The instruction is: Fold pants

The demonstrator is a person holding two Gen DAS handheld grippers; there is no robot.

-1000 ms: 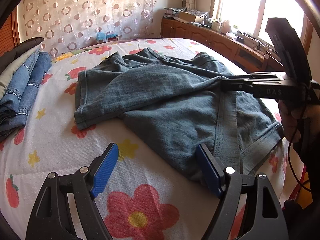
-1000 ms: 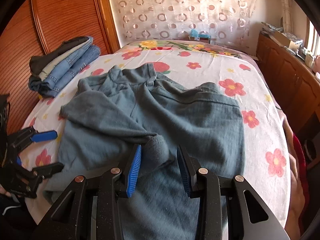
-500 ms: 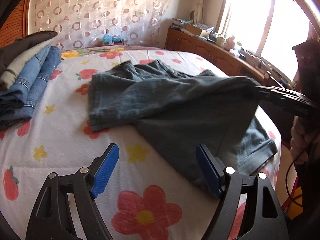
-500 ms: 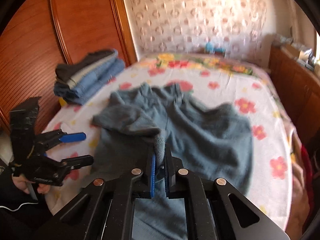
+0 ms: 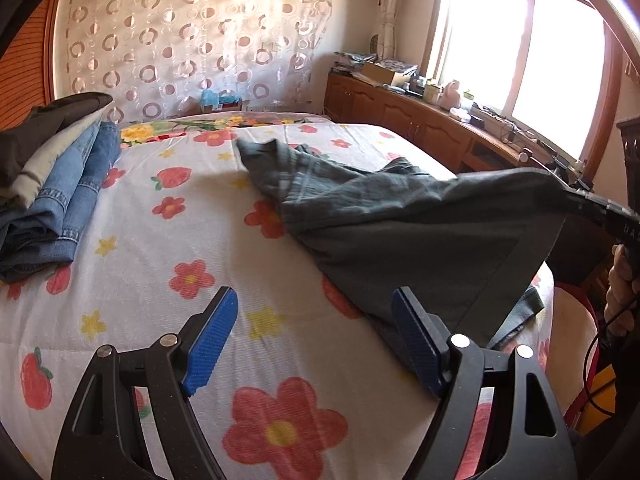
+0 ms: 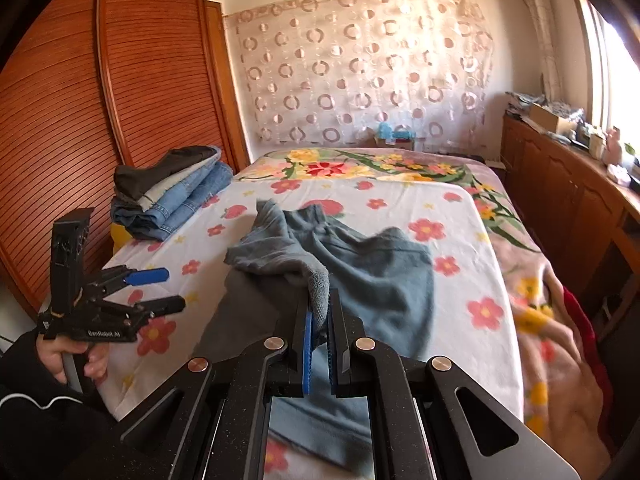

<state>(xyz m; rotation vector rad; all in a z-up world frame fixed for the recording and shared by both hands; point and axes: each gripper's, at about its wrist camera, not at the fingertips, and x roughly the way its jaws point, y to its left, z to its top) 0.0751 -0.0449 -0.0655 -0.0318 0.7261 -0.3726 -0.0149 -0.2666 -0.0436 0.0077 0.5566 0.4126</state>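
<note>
1. Pants (image 6: 384,276) of grey-blue cloth lie crumpled across the middle of the bed (image 6: 472,312), on a white cover printed with red and yellow flowers.
2. Right gripper (image 6: 319,320) has its jaws pressed together on a bunched fold of the pants, pinching the cloth between the blue pads and holding it raised above the bed.
3. From the left wrist view, that raised part of the pants (image 5: 420,224) stretches like a taut sheet toward the right gripper (image 5: 592,204) at the picture's right edge, while the far end rests on the cover.
4. Left gripper (image 5: 316,332) hovers over the near edge of the bed with its jaws spread wide and nothing between them; the lower hem of the pants is just beside its right pad.
5. In the right wrist view, the left gripper (image 6: 160,290) is held by a hand (image 6: 68,354) in a dark sleeve, off the left side of the bed.
6. Stack of folded clothes (image 6: 172,196), mostly denim, sits at the far left corner of the bed, well apart from the pants, next to a wooden wardrobe (image 6: 100,92).
</note>
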